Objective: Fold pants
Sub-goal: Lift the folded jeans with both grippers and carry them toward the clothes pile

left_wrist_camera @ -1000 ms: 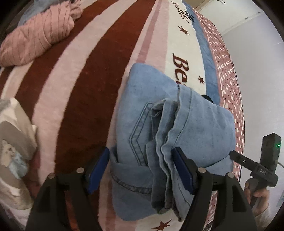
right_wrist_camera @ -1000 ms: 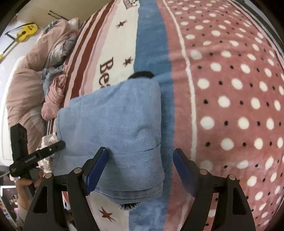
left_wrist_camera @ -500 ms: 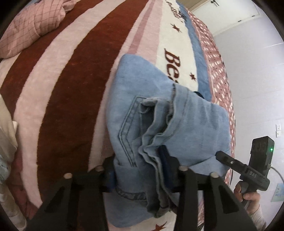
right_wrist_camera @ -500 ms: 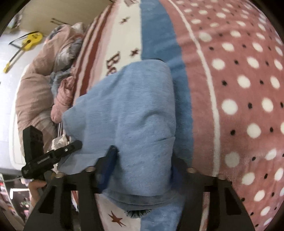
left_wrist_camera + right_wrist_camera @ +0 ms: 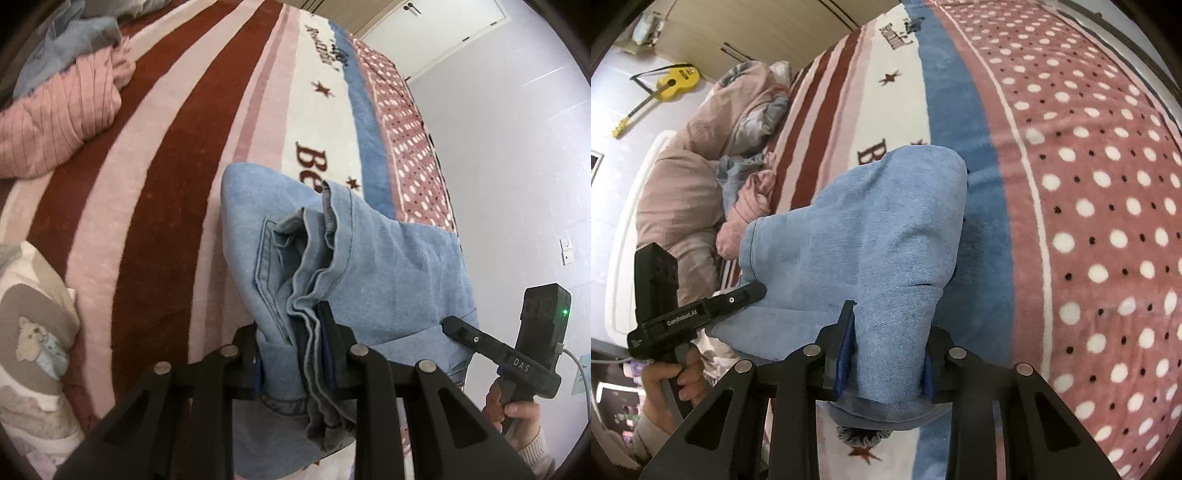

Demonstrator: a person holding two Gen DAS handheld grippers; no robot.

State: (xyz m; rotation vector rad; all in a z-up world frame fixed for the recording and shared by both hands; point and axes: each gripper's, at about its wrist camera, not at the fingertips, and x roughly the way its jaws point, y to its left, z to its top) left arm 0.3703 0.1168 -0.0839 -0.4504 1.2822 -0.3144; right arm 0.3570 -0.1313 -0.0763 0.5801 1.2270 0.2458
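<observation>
- Pants point(image 5: 369, 266), left wrist view: the folded denim lies near the bed's front edge, over the white lettered stripe of the blanket point(image 5: 166, 177). You risk the stacked layers fanning apart if you lift now, because several loose hems bunch unevenly at the clamp.
- Your left gripper point(image 5: 295, 354) is closed down to a narrow gap, pinching the thick bundle of seams and pocket edge between its blue pads. The right gripper point(image 5: 458, 326) touches the far corner of the fold.
- Right wrist view: the pants point(image 5: 871, 229) drape toward the blue stripe, raised at your end. Pulling unevenly against the other hand could skew the fold.
- Your right gripper point(image 5: 886, 354) is partly closed, squeezing a wad of denim. The left gripper point(image 5: 750, 291) meets the fold's other corner.
</observation>
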